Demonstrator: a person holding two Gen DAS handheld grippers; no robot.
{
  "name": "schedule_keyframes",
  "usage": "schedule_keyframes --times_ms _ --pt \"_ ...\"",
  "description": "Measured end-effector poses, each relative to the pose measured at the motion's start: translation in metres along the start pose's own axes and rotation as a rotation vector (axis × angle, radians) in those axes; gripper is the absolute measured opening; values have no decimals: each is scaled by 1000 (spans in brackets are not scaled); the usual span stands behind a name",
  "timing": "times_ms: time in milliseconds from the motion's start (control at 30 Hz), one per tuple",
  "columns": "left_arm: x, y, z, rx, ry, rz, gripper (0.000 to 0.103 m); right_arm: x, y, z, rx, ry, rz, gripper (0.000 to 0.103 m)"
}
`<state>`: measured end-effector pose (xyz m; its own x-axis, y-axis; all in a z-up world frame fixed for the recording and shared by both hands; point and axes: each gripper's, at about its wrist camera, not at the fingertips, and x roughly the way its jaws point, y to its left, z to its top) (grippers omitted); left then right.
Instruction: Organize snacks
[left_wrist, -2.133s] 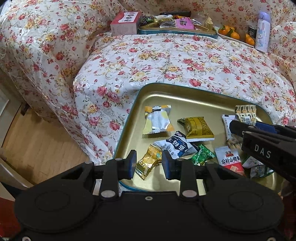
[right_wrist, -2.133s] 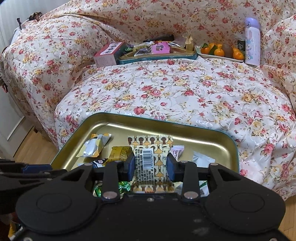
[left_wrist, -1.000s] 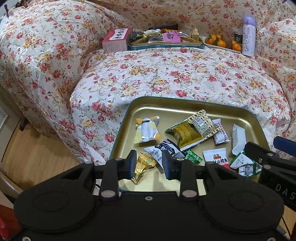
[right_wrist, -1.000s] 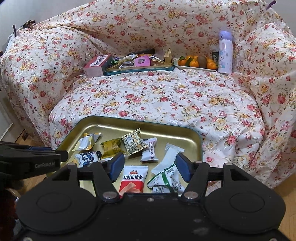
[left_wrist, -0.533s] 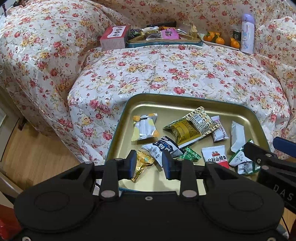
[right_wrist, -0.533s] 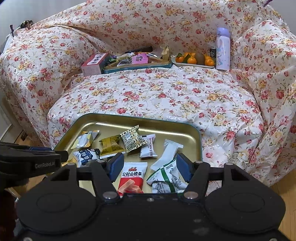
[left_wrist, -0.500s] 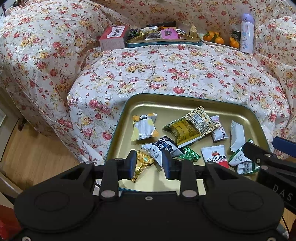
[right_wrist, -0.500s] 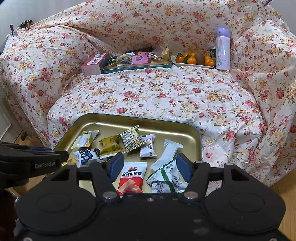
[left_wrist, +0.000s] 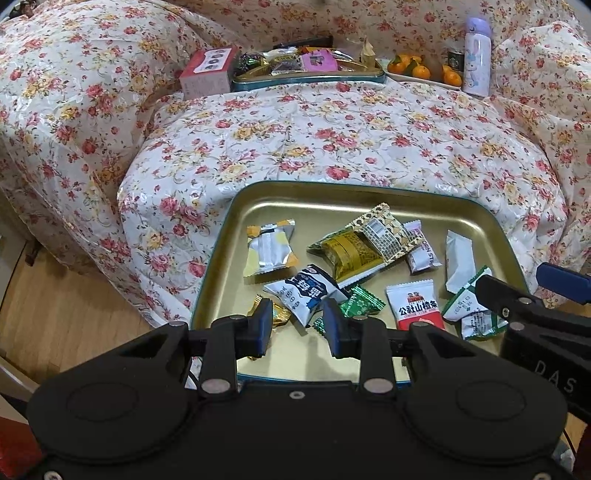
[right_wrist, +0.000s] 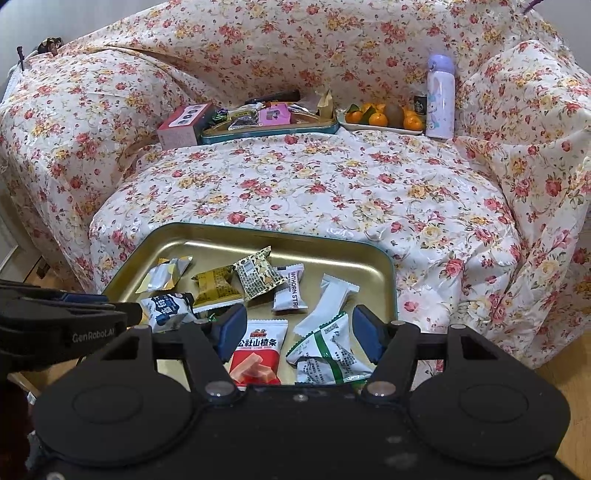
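A gold tray (left_wrist: 332, 186) with a teal rim lies on the floral cover and holds several wrapped snacks. A patterned packet with a barcode (left_wrist: 384, 236) leans on an olive-gold packet (left_wrist: 347, 254). Nearer to me lie a blue-and-white packet (left_wrist: 304, 291) and a red-and-white packet (right_wrist: 258, 350). A green-striped white packet (right_wrist: 325, 347) lies to the right of the red-and-white one. My left gripper (left_wrist: 297, 325) hovers open over the tray's near edge. Farther right over that edge (right_wrist: 258, 229), my right gripper (right_wrist: 299, 332) stands wide open. Neither holds anything.
At the back of the sofa seat stand a second tray (left_wrist: 306, 77) full of snacks, a pink box (left_wrist: 208, 70), a plate of oranges (left_wrist: 421, 70) and a lilac bottle (left_wrist: 476, 55). Wooden floor (left_wrist: 55, 314) drops away to the left of the seat.
Two seconds ago my right gripper was shut on the patterned packet; it has let go, and the packet lies in the tray. Both grippers drew back from the tray, then held still.
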<state>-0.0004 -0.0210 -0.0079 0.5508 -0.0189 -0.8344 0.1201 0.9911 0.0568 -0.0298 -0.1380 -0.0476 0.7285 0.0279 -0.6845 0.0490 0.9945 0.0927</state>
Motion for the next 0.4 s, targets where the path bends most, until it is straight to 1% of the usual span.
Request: schedule_keyframes --times_ms 400 --pt "5 -7 -2 24 21 -24 41 2 -2 -2 11 9 -10 66"
